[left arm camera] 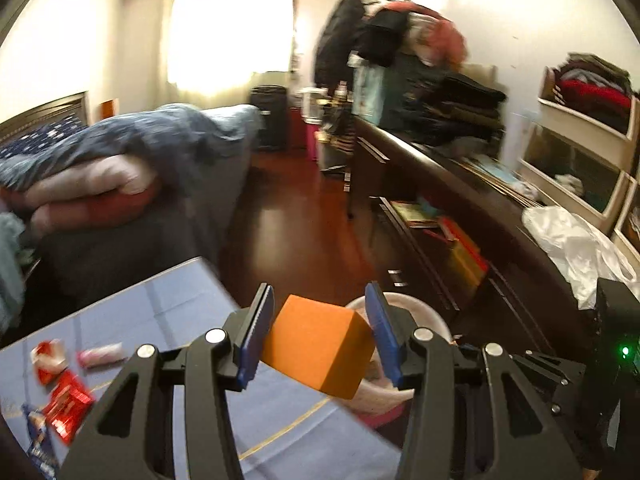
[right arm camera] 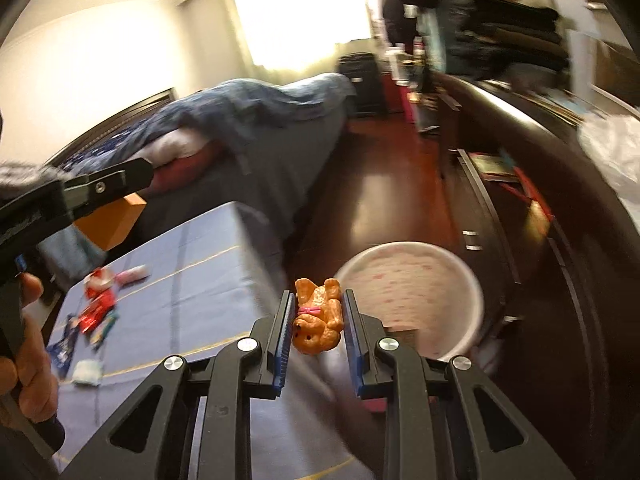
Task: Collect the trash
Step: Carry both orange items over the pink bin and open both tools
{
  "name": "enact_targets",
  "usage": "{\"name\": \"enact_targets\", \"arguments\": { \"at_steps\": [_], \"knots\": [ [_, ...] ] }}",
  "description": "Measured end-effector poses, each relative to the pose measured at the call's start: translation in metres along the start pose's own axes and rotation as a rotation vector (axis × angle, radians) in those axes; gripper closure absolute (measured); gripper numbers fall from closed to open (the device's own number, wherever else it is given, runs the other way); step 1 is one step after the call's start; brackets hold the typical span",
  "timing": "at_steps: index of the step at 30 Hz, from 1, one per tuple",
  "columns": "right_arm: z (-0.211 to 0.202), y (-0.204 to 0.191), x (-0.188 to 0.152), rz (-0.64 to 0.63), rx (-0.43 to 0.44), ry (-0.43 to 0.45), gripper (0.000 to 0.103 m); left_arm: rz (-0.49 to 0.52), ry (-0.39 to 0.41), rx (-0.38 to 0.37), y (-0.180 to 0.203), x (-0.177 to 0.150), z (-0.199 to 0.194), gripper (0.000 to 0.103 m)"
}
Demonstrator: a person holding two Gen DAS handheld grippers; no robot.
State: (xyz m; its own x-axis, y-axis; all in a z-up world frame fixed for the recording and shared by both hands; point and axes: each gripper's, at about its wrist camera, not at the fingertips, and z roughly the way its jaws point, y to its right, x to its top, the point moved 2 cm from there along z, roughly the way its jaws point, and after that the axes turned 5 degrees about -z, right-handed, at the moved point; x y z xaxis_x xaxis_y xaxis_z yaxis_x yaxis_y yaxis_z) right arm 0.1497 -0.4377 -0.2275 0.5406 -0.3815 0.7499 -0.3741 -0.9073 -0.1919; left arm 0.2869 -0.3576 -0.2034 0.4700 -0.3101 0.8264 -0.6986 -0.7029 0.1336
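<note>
My left gripper (left arm camera: 320,320) is shut on an orange foam block (left arm camera: 320,350), held above the corner of the blue-covered table (left arm camera: 180,312). In the right wrist view that same orange block (right arm camera: 110,218) shows at the left under the other gripper's black finger. My right gripper (right arm camera: 316,312) is shut on a small orange toy bear (right arm camera: 318,318) with a pink bow. A round white bin (right arm camera: 416,292) stands on the floor just beyond the bear; its rim (left arm camera: 404,300) peeks out behind the block. Red wrappers (left arm camera: 66,400) and other scraps (right arm camera: 98,304) lie on the table.
A bed with a blue quilt (left arm camera: 132,144) fills the left. A dark dresser (left arm camera: 460,184) with open drawers, clothes and a white plastic bag (left arm camera: 576,244) runs along the right. Reddish wood floor (left arm camera: 288,224) lies between them. A person's hand (right arm camera: 28,364) grips the left handle.
</note>
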Motion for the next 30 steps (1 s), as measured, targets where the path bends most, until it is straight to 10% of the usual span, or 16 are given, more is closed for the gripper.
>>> {"name": "enact_targets", "arguments": {
  "at_steps": [18, 30],
  "knots": [
    [0.07, 0.099, 0.003, 0.127, -0.173, -0.042, 0.078, -0.025, -0.228, -0.21, 0.067, -0.01, 0.168, 0.053],
    [0.099, 0.108, -0.003, 0.126, -0.2, -0.071, 0.065, -0.092, -0.24, -0.202, 0.04, -0.013, 0.196, 0.023]
  ]
}}
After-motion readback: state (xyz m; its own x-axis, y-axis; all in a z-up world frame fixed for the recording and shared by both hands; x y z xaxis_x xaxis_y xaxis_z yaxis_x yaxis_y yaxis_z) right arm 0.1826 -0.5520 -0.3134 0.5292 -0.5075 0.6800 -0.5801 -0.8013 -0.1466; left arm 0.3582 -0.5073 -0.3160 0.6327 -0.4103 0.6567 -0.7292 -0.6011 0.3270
